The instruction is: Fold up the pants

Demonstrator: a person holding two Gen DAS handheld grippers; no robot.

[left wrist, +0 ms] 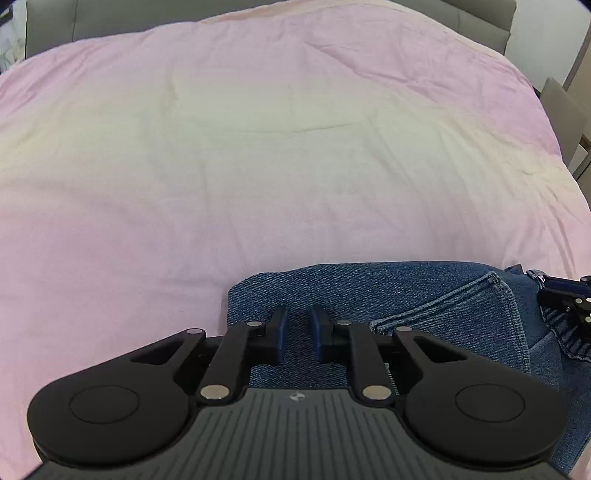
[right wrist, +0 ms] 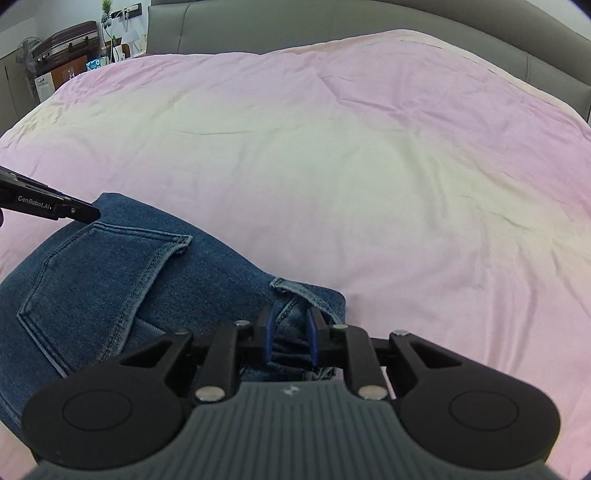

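Blue jeans (left wrist: 424, 295) lie on a pink bedsheet (left wrist: 258, 147), back pocket up. In the left wrist view my left gripper (left wrist: 299, 325) hovers over the jeans' left folded edge, jaws a little apart, with denim showing between them. In the right wrist view the jeans (right wrist: 110, 280) fill the lower left, and my right gripper (right wrist: 290, 328) sits at the waistband by a belt loop (right wrist: 291, 286), jaws slightly apart around bunched denim. The left gripper's tip shows at the left edge in the right wrist view (right wrist: 74, 212). The right gripper shows at the right edge in the left wrist view (left wrist: 569, 299).
The pink sheet (right wrist: 369, 166) spreads wide beyond the jeans. A grey padded headboard (right wrist: 332, 22) runs along the far side. A suitcase and clutter (right wrist: 70, 40) stand at the far left. A grey chair (left wrist: 565, 118) stands beside the bed at the right.
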